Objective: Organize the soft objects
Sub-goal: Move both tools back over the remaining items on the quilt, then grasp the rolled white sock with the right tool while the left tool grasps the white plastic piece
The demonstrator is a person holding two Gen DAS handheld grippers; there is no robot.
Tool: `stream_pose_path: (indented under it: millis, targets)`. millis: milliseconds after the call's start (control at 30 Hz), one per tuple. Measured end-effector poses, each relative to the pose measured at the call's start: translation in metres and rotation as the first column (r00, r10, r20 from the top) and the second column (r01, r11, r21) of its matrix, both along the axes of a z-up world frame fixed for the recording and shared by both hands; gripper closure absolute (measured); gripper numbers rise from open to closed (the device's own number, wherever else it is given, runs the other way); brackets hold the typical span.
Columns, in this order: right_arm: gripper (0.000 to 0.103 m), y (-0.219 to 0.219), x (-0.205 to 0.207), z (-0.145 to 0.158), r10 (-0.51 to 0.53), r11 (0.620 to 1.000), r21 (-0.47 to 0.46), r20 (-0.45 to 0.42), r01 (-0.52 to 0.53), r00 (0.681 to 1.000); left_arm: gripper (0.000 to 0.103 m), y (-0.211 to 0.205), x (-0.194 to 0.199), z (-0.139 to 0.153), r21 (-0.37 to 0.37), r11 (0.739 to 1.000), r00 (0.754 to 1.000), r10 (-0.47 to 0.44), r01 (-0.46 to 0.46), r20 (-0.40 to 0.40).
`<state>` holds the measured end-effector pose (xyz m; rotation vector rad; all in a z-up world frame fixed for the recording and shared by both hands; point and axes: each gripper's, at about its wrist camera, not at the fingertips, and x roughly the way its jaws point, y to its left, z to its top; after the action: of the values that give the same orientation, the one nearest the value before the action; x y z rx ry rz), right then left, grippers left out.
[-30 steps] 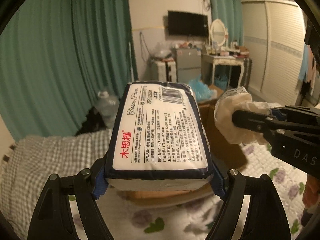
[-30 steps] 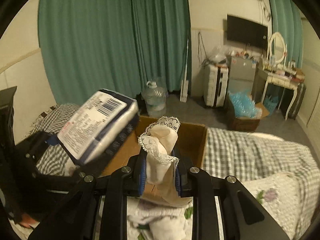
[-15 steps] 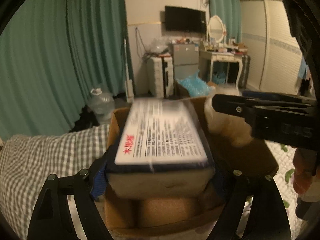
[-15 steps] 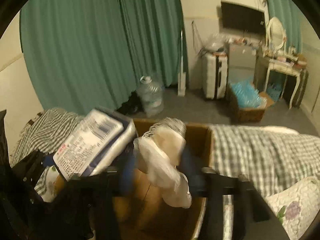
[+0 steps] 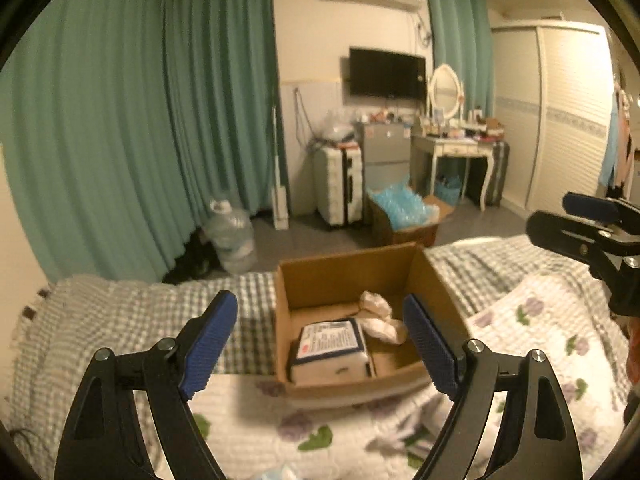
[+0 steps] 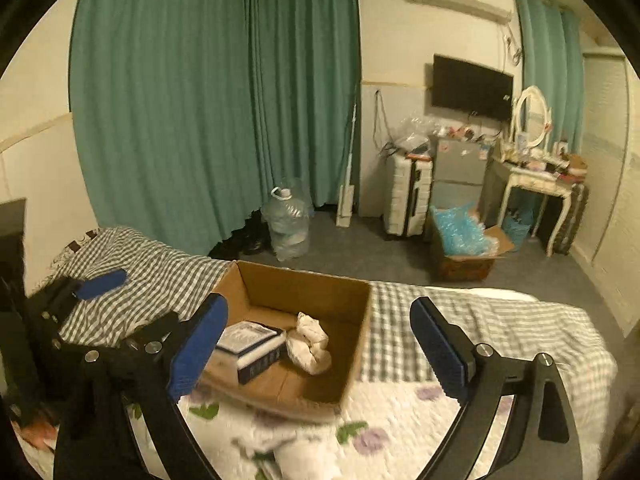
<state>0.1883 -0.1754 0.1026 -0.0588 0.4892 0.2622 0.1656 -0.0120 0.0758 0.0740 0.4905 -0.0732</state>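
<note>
Tissue pack (image 5: 330, 346) and cream cloth (image 5: 378, 318) now lie released in cardboard box (image 5: 348, 276); left gripper (image 5: 320, 344) spread, empty; right gripper (image 6: 320, 344) just opened wide, empty.

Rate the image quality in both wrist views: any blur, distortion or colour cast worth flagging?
Left wrist view: warm, dim indoor cast, strong fisheye bending of the curtains, dark vignette corners; the tissue pack label is soft and unreadable. Right wrist view: same yellowish cast and curved walls; the floral quilt near the lens is smeared, the cardboard box reasonably sharp.
</note>
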Motion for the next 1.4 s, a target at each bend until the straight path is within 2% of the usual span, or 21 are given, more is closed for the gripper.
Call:
stream_pose_path:
  millis: [133, 267, 433, 533, 700, 900, 1000, 1133, 1200, 1300, 1367, 1400]
  targets:
    - [0.008, -0.010, -0.051, 0.027, -0.020, 0.999, -0.039, 0.042, 0.022, 0.999, 0.017, 0.004, -0.047, 0.023, -0.002, 1.000, 0.999, -0.030, 0.030, 0.034]
    - [0.008, -0.020, -0.100, 0.039, -0.037, 0.997, -0.060, 0.054, 0.040, 0.998, 0.016, 0.008, -0.085, 0.029, 0.005, 0.999, 0.997, -0.038, 0.038, 0.072]
    - [0.008, -0.025, -0.131, 0.021, -0.045, 0.997, -0.070, 0.000, 0.044, 0.999, 0.016, 0.005, -0.115, 0.009, 0.029, 0.998, 0.997, -0.050, 0.048, 0.064]
    - [0.008, -0.021, -0.142, -0.011, -0.039, 0.996, -0.088, -0.046, 0.035, 0.998, 0.016, 0.007, -0.119, -0.021, 0.021, 0.999, 0.999, -0.040, 0.039, 0.021]
    - [0.008, -0.020, -0.141, -0.084, -0.066, 0.995, -0.081, -0.126, 0.056, 0.990, 0.017, 0.007, -0.109, -0.073, -0.021, 1.000, 0.998, 0.007, -0.008, -0.058]
    - [0.010, -0.022, -0.120, -0.172, -0.100, 0.993, -0.083, -0.278, 0.080, 0.955, 0.017, 0.000, -0.101, -0.138, -0.045, 0.999, 0.989, 0.003, -0.010, -0.145]
    - [0.016, -0.021, -0.111, -0.208, -0.102, 0.994, -0.081, -0.351, 0.078, 0.931, 0.017, -0.004, -0.096, -0.168, -0.020, 1.000, 0.981, -0.008, 0.004, -0.196]
    - [0.030, -0.024, -0.099, -0.243, -0.123, 0.991, -0.100, -0.429, 0.089, 0.895, 0.017, -0.002, -0.087, -0.186, -0.013, 1.000, 0.970, -0.010, 0.007, -0.242]
    - [0.032, -0.026, -0.095, -0.252, -0.121, 0.992, -0.091, -0.455, 0.089, 0.882, 0.017, 0.000, -0.084, -0.191, -0.020, 1.000, 0.966, -0.012, 0.007, -0.259]
    - [0.045, -0.029, -0.089, -0.264, -0.114, 0.993, -0.084, -0.496, 0.083, 0.861, 0.017, 0.000, -0.081, -0.197, -0.031, 0.999, 0.959, -0.034, 0.026, -0.282]
    - [0.058, -0.030, -0.088, -0.266, -0.114, 0.993, -0.081, -0.505, 0.084, 0.855, 0.018, -0.001, -0.080, -0.201, -0.035, 0.999, 0.955, -0.047, 0.039, -0.291]
    - [0.062, -0.031, -0.087, -0.266, -0.112, 0.993, -0.078, -0.507, 0.084, 0.855, 0.019, -0.002, -0.080, -0.202, -0.032, 0.999, 0.955, -0.051, 0.043, -0.294]
